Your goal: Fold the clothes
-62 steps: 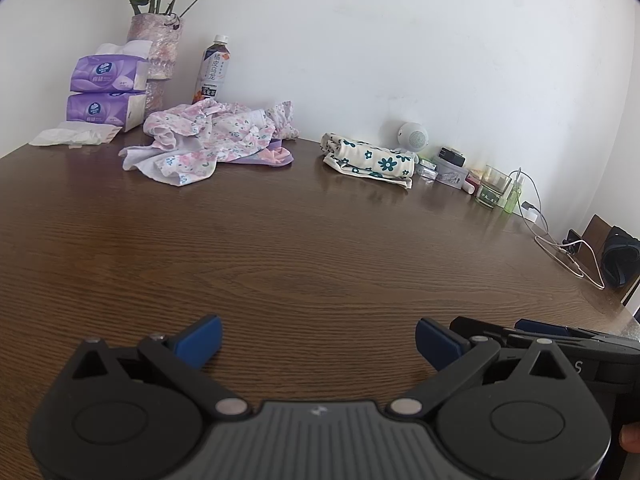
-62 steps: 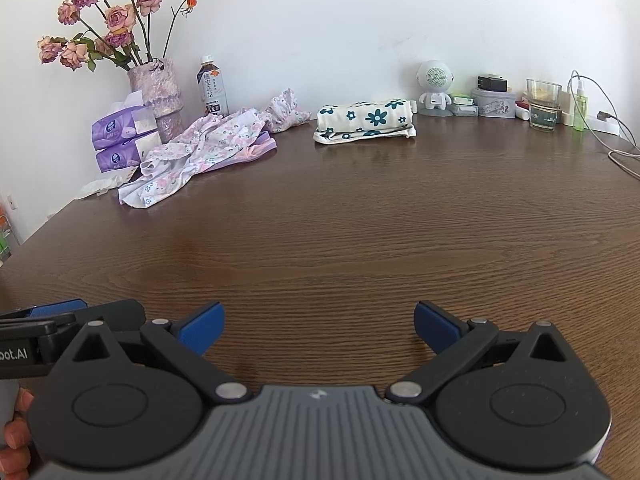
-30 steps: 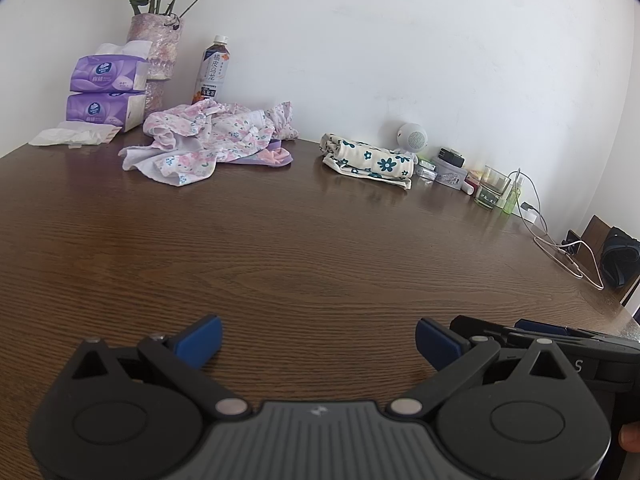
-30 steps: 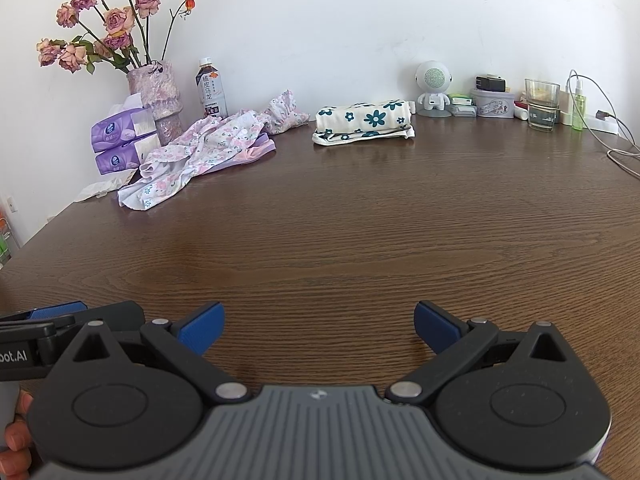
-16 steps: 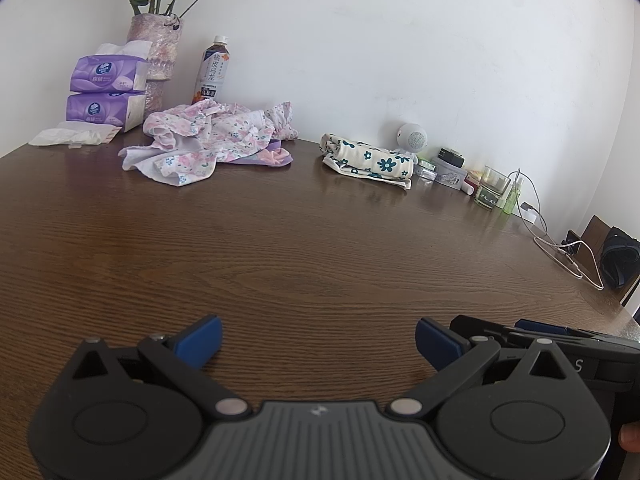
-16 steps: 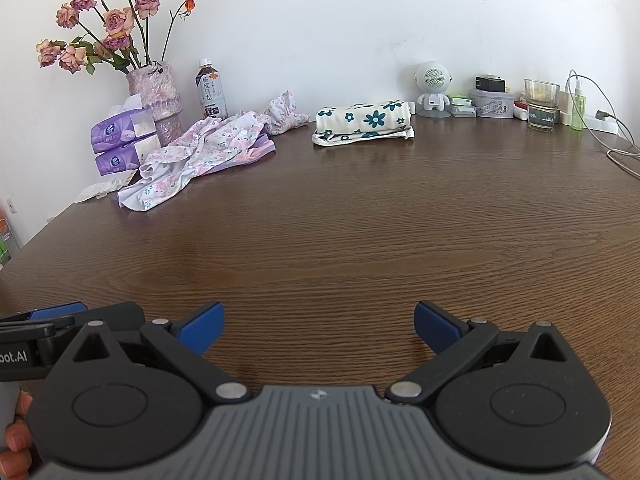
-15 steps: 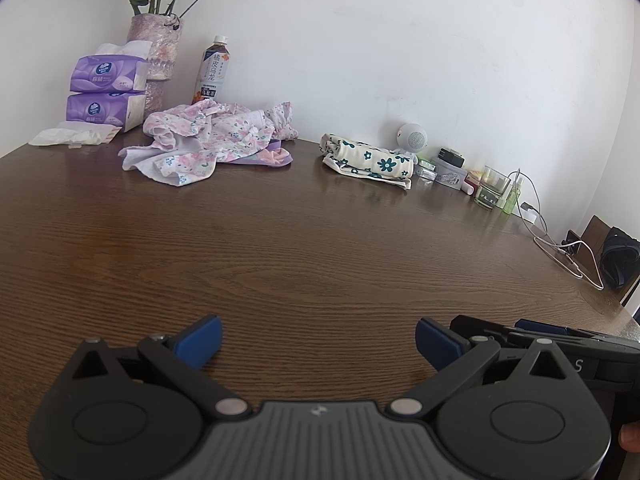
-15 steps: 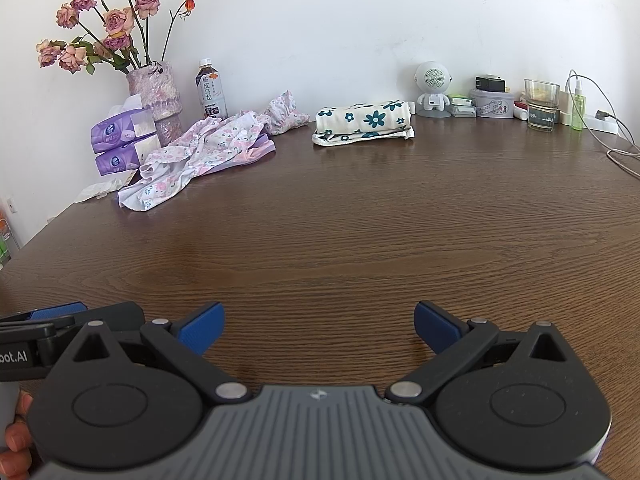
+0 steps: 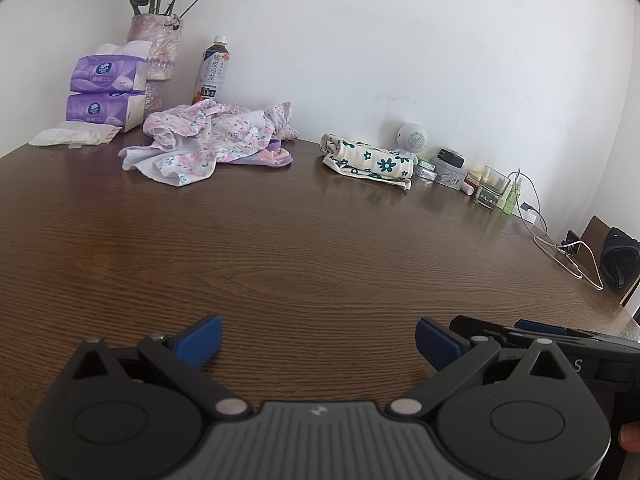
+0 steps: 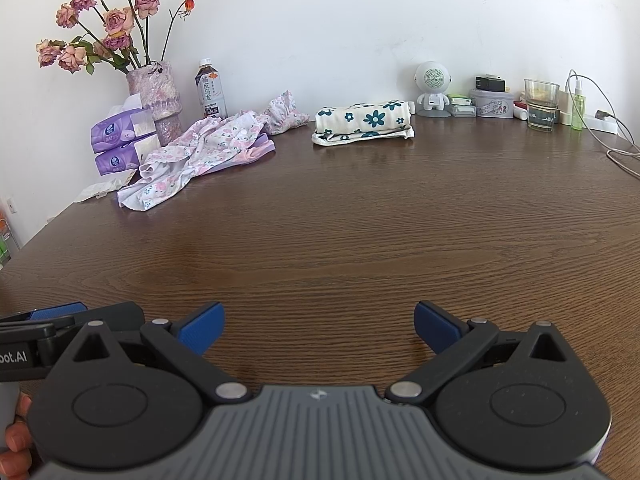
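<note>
A crumpled pink floral garment (image 9: 208, 140) (image 10: 200, 148) lies unfolded at the far left of the brown wooden table (image 9: 304, 248). To its right, near the wall, rests a folded cream cloth with teal flowers (image 9: 370, 160) (image 10: 362, 120). My left gripper (image 9: 318, 342) hovers open over the near table edge, nothing between its blue pads. My right gripper (image 10: 316, 326) is open too and equally far from both cloths. Each view shows the other gripper at its side: the right one (image 9: 552, 336) and the left one (image 10: 52, 316).
A vase of dried roses (image 10: 154, 96), two purple tissue packs (image 9: 106, 92) and a drink bottle (image 9: 212, 72) stand behind the garment. A small white speaker (image 10: 432, 84), tins, a glass (image 10: 540, 104), a spray bottle and cables (image 9: 568, 252) line the back right.
The right gripper has drifted slightly, shifting its view a little; the left gripper and both cloths are unmoved.
</note>
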Tool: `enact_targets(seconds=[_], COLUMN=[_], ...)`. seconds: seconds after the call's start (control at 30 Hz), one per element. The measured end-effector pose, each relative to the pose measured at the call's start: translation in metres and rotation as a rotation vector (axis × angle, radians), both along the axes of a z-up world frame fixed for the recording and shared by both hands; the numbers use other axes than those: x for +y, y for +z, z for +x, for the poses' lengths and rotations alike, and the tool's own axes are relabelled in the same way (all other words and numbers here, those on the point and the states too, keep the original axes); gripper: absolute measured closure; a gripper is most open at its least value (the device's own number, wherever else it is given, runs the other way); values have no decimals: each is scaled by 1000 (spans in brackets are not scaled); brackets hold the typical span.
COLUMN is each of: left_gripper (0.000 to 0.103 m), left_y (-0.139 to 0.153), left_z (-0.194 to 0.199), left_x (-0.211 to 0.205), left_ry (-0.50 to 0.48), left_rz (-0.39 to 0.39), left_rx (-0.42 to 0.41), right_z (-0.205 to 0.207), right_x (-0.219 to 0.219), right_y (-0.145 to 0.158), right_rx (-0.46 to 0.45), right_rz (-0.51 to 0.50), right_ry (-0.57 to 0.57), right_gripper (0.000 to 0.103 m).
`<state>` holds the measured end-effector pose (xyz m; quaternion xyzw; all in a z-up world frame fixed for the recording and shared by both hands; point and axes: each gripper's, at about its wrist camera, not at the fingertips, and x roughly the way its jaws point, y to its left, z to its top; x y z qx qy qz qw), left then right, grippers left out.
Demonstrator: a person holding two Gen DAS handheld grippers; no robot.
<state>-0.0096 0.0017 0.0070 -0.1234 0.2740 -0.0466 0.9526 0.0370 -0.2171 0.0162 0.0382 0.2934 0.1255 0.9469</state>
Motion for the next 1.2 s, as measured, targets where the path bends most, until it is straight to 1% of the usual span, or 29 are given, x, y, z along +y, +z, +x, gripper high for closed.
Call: enact_targets(seconds=[0.17, 0.27, 0.43, 0.5, 0.73, 0.83, 1.03, 1.2], left_gripper=[0, 0, 0, 0, 0, 0, 0, 0], left_y=[3, 7, 22, 31, 64, 76, 88, 96], left_z=[3, 7, 11, 13, 30, 39, 64, 88], left_x=[1, 6, 15, 19, 39, 49, 74, 94], left_ry=[-12, -23, -13, -6, 16, 22, 55, 83], left_rz=[-7, -27, -15, 2, 44, 65, 88, 113], left_rx=[12, 31, 4, -9, -48, -61, -54, -63], right_z=[2, 5, 9, 12, 31, 42, 69, 94], right_x=[0, 3, 11, 13, 20, 25, 45, 70], right_y=[-1, 0, 5, 9, 34, 49, 72, 79], right_rx=[8, 12, 5, 4, -10, -32, -58, -75], right_rz=[-3, -22, -32, -33, -28, -45, -75, -94], right_ry=[-4, 3, 33, 45, 77, 87, 118, 157], right_gripper=[0, 0, 0, 0, 0, 0, 0, 0])
